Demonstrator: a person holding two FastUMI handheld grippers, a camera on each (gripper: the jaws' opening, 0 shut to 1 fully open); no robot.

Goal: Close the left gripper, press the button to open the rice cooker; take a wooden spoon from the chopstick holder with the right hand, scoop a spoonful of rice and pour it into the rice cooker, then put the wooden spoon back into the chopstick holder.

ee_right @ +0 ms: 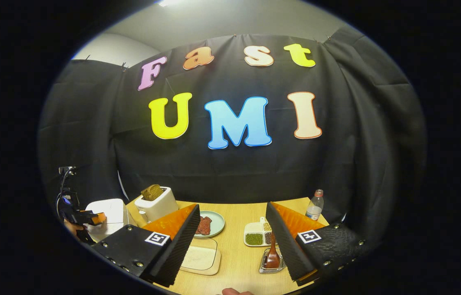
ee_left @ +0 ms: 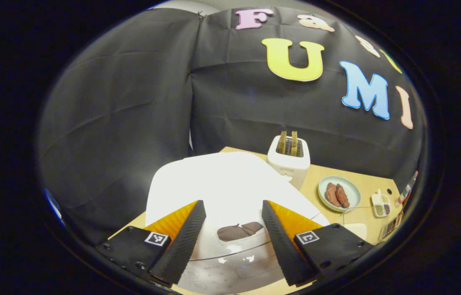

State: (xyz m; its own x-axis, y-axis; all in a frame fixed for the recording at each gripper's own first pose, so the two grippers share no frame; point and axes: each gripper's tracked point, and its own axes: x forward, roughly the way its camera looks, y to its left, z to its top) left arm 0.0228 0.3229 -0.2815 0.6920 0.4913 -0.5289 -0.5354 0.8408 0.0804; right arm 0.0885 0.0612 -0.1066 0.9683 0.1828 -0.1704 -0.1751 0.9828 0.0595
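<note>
White, the cooker (ee_left: 222,184) sits lid-down under the left tool (ee_left: 233,229), whose fingers stand wide just above its button (ee_left: 238,231), while the right tool (ee_right: 232,241) hangs wide over the worktop (ee_right: 238,254) with the spoon (ee_right: 272,253) in its holder (ee_right: 266,268) — fitting either end of the task.

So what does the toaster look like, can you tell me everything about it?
The small white boxy toaster stands upright on the light wooden table, near the black cloth wall. Two brown slices of toast stick up from its top slots. It looks like smooth plastic. The big white rice cooker sits right beside it; whether they touch is unclear.
</note>
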